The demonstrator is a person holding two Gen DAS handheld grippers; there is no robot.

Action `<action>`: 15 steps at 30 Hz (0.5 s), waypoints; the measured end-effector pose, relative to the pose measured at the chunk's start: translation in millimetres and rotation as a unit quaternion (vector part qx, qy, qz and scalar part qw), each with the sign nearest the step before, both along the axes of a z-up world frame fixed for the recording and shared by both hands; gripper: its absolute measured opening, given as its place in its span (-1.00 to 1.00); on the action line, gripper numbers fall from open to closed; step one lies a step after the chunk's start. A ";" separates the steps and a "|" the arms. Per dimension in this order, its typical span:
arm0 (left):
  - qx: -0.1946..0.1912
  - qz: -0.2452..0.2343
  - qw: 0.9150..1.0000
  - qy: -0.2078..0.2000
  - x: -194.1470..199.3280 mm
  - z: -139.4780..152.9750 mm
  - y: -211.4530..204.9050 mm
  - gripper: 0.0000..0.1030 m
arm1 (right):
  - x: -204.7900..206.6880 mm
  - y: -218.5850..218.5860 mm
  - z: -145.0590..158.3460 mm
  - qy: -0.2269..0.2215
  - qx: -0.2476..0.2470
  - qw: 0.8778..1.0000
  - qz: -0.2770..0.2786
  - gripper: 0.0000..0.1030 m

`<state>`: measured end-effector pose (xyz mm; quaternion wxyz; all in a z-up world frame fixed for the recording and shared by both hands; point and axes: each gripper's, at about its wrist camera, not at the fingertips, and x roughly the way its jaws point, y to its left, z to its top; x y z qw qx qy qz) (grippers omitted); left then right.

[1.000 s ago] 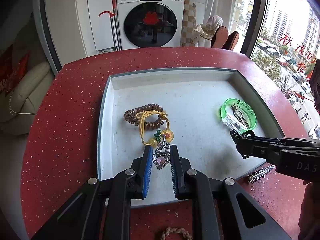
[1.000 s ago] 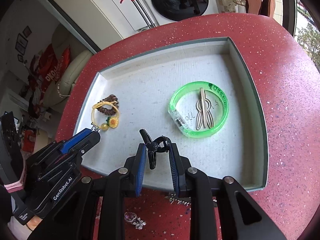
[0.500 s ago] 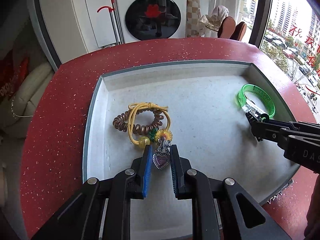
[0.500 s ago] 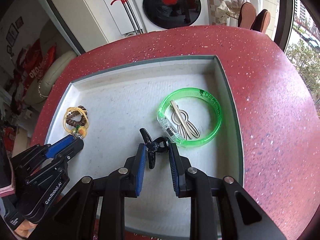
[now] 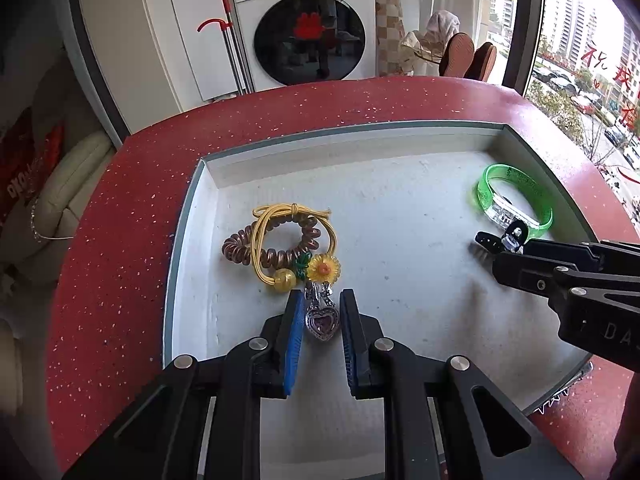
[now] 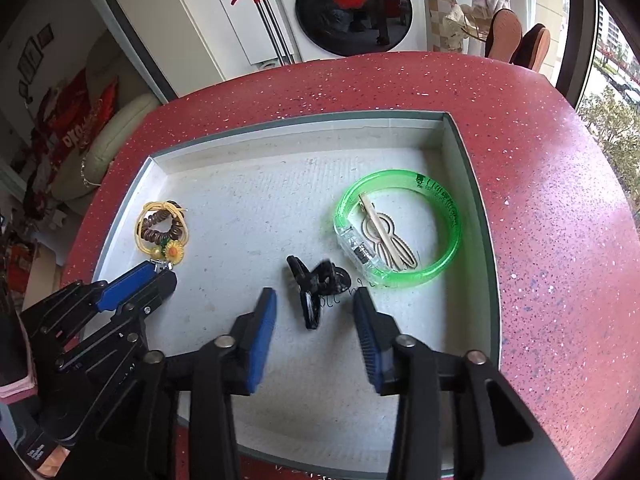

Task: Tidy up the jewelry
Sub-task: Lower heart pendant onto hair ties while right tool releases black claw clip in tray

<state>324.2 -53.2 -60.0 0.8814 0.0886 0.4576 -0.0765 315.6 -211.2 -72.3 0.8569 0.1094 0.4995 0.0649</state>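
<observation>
- Left gripper [image 5: 320, 322]: blue pads clamped on heart pendant [image 5: 322, 323]; the pendant hangs between the jaws just over the tray floor, beside the sunflower charm [image 5: 325, 267].
- Right gripper [image 6: 316, 318]: jaws opening, pads well clear of black claw clip [image 6: 316, 286]; the clip lies free on the tray floor between the open fingers, touching neither pad.
- Just past the pendant: yellow elastic hair tie [image 5: 280, 220] looped over brown spiral hair tie [image 5: 272, 250], both lying at the tray's left side.
- Just past the claw clip: green bangle [image 6: 400, 226] flat at the right side, beige hair clip [image 6: 384, 236] lying inside its ring. Claw clip sits near the bangle's clear block; can't tell if they touch.
- All of it sits in the shallow grey tray [image 5: 360, 138] on the red speckled counter [image 5: 120, 240].
- Risk: pendant chain sits close to the sunflower charm; if it snags, pulling away could drag the hair ties along.
- Risk: letting go of the pendant on top of the charm leaves a tangled heap, not a sorted group.
- Risk: right fingers straddle the claw clip, so a sideways pull-out could knock it into the bangle.
- Risk: grippers work near each other over one tray, so a crossing move could make them bump.
</observation>
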 end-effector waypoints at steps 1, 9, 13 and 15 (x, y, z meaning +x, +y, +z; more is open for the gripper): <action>-0.001 0.001 1.000 -0.002 -1.1 1.2 0.3 -0.30 | -0.5 -0.5 1.4 -0.001 0.002 1.000 -0.001 -0.09; -0.009 0.006 1.000 -0.013 -4.7 9.9 0.1 -0.30 | -10.1 -7.2 14.5 -0.016 0.027 0.999 -0.012 0.03; -0.014 0.005 1.000 -0.016 -8.7 15.3 0.3 -0.30 | -17.6 -8.0 19.5 -0.021 0.033 0.999 -0.014 0.03; -0.014 0.006 1.000 -0.022 -12.5 18.8 0.3 -0.30 | -21.3 -8.2 22.5 -0.023 0.034 0.999 -0.014 0.03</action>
